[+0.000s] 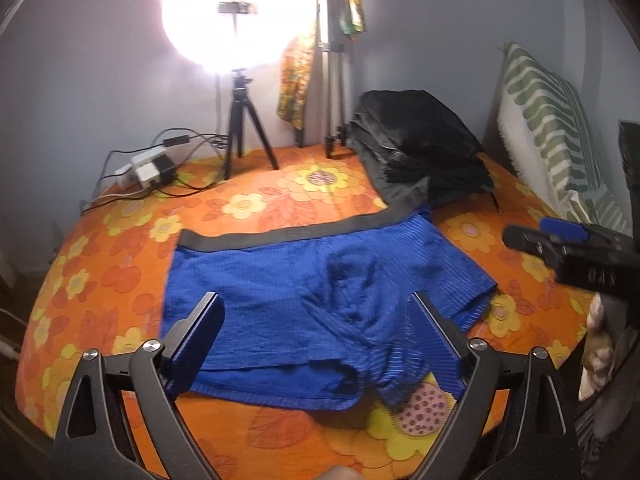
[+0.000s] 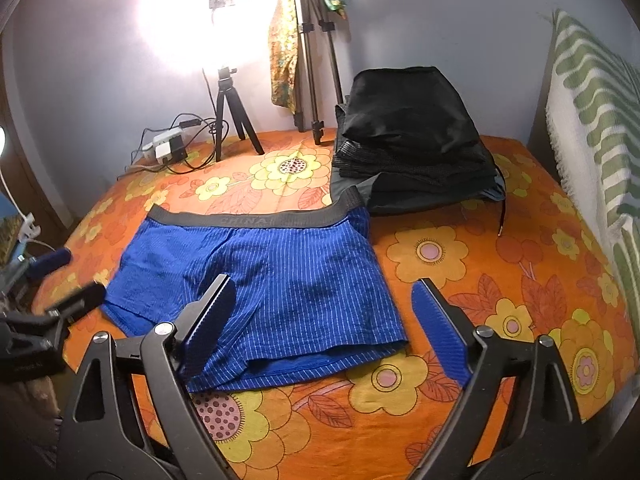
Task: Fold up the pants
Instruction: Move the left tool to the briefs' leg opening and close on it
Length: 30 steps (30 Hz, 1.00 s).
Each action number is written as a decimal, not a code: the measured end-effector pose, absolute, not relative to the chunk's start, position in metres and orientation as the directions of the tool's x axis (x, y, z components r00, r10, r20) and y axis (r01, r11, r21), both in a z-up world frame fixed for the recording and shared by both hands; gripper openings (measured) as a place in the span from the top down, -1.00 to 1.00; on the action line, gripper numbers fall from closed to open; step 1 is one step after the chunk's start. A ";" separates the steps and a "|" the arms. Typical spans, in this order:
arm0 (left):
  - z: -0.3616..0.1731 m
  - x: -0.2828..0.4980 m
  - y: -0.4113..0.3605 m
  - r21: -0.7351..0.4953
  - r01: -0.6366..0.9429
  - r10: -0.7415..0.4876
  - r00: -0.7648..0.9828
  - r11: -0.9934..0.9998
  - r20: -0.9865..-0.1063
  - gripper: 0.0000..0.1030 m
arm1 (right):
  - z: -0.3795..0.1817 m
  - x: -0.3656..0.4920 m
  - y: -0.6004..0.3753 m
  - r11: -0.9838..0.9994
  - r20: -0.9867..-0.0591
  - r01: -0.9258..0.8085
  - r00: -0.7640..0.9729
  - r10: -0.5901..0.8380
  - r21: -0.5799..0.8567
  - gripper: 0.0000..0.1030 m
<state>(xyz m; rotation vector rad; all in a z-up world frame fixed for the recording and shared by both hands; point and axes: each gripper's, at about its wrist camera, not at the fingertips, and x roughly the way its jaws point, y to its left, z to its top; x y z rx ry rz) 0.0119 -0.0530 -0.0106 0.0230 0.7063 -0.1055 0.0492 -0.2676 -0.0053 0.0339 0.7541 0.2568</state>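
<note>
Blue pinstriped shorts (image 1: pixel 304 288) with a grey waistband (image 1: pixel 288 234) lie spread flat on the orange flowered bedsheet, waistband toward the wall. They also show in the right wrist view (image 2: pixel 280 284). My left gripper (image 1: pixel 316 312) is open and empty, just above the shorts' near hem. My right gripper (image 2: pixel 324 300) is open and empty, over the shorts' near right corner. The right gripper shows at the right edge of the left wrist view (image 1: pixel 560 244); the left gripper shows at the left edge of the right wrist view (image 2: pixel 68 292).
A stack of folded dark clothes (image 2: pixel 412 136) sits behind the shorts at the back right. A ring light on a tripod (image 1: pixel 240 120), a second tripod (image 1: pixel 332 92) and a power strip with cables (image 1: pixel 152 168) stand along the wall. A green-striped pillow (image 2: pixel 592 128) leans at the right.
</note>
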 end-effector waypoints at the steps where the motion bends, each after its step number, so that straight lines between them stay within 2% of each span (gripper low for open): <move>1: -0.011 0.012 -0.057 -0.016 0.116 -0.099 0.753 0.993 -0.651 -0.71 | -0.004 0.052 -0.274 0.966 -0.675 -0.215 0.693 0.254 0.143 -0.75; 5: -0.017 0.014 -0.075 -0.016 0.165 -0.134 0.738 0.986 -0.661 -0.66 | 0.001 0.064 -0.296 0.962 -0.676 -0.183 0.684 0.274 0.204 -0.70; 9: -0.025 0.020 -0.099 -0.035 0.226 -0.188 0.706 0.974 -0.683 -0.52 | 0.004 0.080 -0.316 0.961 -0.679 -0.151 0.683 0.270 0.230 -0.58; 14: -0.031 0.028 -0.129 -0.070 0.292 -0.255 0.667 0.954 -0.700 -0.48 | 0.008 0.098 -0.326 0.967 -0.683 -0.153 0.685 0.253 0.205 -0.54; 21: -0.049 0.044 -0.178 -0.104 0.390 -0.337 0.596 0.915 -0.729 -0.25 | 0.000 0.127 -0.337 0.950 -0.704 -0.156 0.642 0.305 0.270 -0.39; 26: -0.068 0.054 -0.203 -0.126 0.435 -0.369 0.535 0.891 -0.760 -0.23 | -0.010 0.148 -0.344 0.934 -0.717 -0.163 0.603 0.349 0.318 -0.30; 30: -0.082 0.063 -0.223 -0.107 0.453 -0.358 0.518 0.885 -0.777 -0.23 | -0.027 0.175 -0.353 0.917 -0.741 -0.160 0.545 0.392 0.366 -0.12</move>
